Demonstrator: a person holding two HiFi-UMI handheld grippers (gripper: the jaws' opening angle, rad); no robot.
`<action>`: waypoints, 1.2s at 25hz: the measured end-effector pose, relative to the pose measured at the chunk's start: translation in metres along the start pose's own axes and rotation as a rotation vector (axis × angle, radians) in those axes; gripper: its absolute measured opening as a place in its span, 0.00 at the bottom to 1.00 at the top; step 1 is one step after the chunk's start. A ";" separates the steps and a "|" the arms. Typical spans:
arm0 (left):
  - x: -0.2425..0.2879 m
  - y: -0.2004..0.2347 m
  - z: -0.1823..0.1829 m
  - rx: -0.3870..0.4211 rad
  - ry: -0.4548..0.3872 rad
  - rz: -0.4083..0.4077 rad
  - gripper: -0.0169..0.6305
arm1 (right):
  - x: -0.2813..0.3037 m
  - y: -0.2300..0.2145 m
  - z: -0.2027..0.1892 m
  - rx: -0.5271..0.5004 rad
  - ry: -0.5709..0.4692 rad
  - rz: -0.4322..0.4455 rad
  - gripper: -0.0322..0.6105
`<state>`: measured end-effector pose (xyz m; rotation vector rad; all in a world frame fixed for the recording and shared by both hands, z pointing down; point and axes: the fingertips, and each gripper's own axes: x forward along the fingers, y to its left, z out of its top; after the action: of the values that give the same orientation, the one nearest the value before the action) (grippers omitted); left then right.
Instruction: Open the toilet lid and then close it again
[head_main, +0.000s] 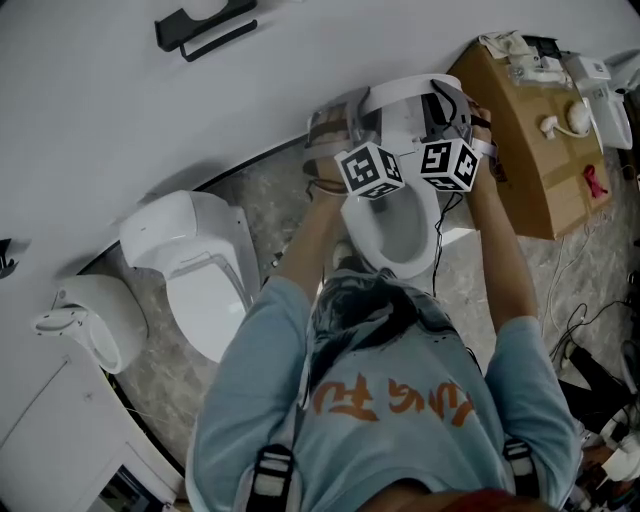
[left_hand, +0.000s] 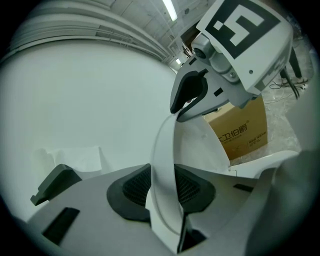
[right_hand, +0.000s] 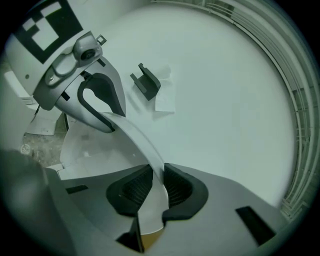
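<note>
A second toilet (head_main: 195, 265) stands far left by the wall. My left gripper (left_hand: 164, 190) has its jaws clamped on the rim of the toilet lid (head_main: 398, 112), which is raised above the bowl (head_main: 400, 238). My right gripper (right_hand: 155, 186) pinches that same rim, with a cardboard box (head_main: 535, 150) just beyond.

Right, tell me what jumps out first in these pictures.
The left gripper and the right gripper both clamp the rim of the raised toilet lid, side by side above the open bowl. A second toilet stands to the left in the head view, and a cardboard box to the right.
</note>
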<state>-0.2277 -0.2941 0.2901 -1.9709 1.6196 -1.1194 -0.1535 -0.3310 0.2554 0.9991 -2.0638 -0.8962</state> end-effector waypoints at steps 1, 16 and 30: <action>0.006 0.004 -0.002 -0.007 -0.001 0.000 0.22 | 0.007 -0.002 0.001 0.002 0.002 0.001 0.17; 0.071 0.044 -0.020 -0.055 -0.003 -0.018 0.22 | 0.089 -0.017 0.008 0.006 0.050 0.032 0.15; 0.090 0.053 -0.029 -0.122 0.021 -0.044 0.27 | 0.112 -0.016 0.009 -0.029 0.103 0.127 0.22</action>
<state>-0.2814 -0.3873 0.3021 -2.0873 1.6998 -1.0843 -0.2093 -0.4291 0.2673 0.8698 -1.9977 -0.7912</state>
